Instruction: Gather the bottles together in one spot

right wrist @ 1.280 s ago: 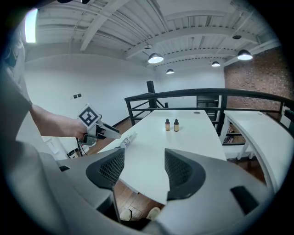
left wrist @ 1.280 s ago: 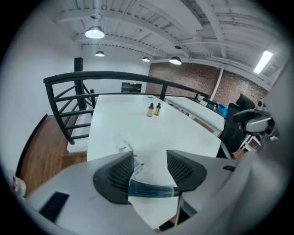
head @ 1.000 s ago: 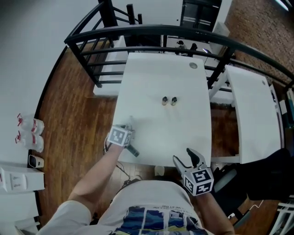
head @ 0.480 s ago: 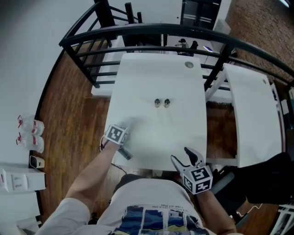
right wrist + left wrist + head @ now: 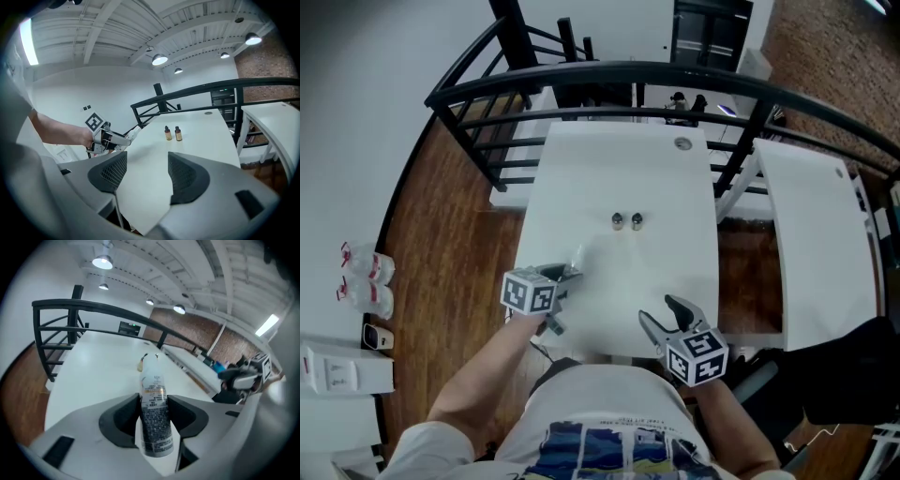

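A white spray bottle (image 5: 153, 413) with printed label lies lengthwise between the jaws of my left gripper (image 5: 153, 405), nozzle pointing away. The jaws are closing and both pads touch its sides. From the head view, that gripper (image 5: 567, 274) is over the white table's (image 5: 675, 272) near left part, the white bottle (image 5: 577, 258) sticking out ahead of it. Two small amber dropper bottles (image 5: 618, 220) (image 5: 637, 221) stand side by side mid-table, also seen as the pair (image 5: 168, 133) (image 5: 178, 133). My right gripper (image 5: 668, 314) hovers open and empty at the near edge.
A black metal railing (image 5: 581, 75) curves round the table's far and left sides. A second white table (image 5: 806, 234) stands to the right. Plastic bottles (image 5: 366, 281) and small devices lie on the wooden floor at left. A round grommet (image 5: 682, 143) sits near the table's far edge.
My left gripper has swung rightward over the table and its jaws have come in around the white bottle. The right gripper has drifted a little left and forward.
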{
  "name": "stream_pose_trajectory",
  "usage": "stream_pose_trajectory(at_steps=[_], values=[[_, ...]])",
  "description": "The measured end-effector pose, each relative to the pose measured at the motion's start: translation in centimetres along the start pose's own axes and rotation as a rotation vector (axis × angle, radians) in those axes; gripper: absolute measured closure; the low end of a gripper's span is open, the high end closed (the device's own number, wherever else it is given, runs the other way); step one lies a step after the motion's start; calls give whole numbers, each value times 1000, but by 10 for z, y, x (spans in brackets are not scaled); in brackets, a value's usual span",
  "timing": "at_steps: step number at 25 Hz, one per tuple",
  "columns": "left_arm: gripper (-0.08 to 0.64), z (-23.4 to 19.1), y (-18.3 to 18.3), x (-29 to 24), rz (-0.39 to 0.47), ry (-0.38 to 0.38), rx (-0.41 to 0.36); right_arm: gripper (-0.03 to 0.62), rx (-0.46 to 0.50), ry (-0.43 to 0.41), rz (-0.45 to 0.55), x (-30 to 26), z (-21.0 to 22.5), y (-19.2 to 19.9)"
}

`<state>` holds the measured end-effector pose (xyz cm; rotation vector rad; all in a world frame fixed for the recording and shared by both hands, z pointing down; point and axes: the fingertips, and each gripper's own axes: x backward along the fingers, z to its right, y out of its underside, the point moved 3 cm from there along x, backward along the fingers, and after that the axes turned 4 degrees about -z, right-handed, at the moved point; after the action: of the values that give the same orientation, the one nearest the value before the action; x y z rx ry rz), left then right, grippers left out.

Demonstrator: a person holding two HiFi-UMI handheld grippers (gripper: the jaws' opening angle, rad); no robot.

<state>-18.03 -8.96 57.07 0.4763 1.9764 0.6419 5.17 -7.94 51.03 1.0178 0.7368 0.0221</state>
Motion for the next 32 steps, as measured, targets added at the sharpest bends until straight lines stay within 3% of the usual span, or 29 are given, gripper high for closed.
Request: stream_pose_trajectory(at_steps=[5, 8, 16, 19, 25, 29, 32], values=[[371, 73, -42, 15, 239, 268, 154, 291, 13, -95, -3, -15, -22, -6], [371, 105, -57, 21, 305, 351, 191, 291, 33, -166, 22, -25, -47, -16], [371, 148, -57, 18, 323, 384, 150, 302, -23, -166, 116, -39, -66, -37], [371, 154, -54, 14, 310, 382, 117, 337, -16, -159, 116, -37, -65, -35], [357, 151, -53, 19, 288, 384, 21, 380, 56, -100, 79, -32, -55, -27], [353, 144, -80, 33, 326, 407, -39, 382, 137, -73, 63, -26, -48, -22], [375, 139, -99, 40, 286, 434, -81, 382, 193, -54, 66, -25, -48, -20]])
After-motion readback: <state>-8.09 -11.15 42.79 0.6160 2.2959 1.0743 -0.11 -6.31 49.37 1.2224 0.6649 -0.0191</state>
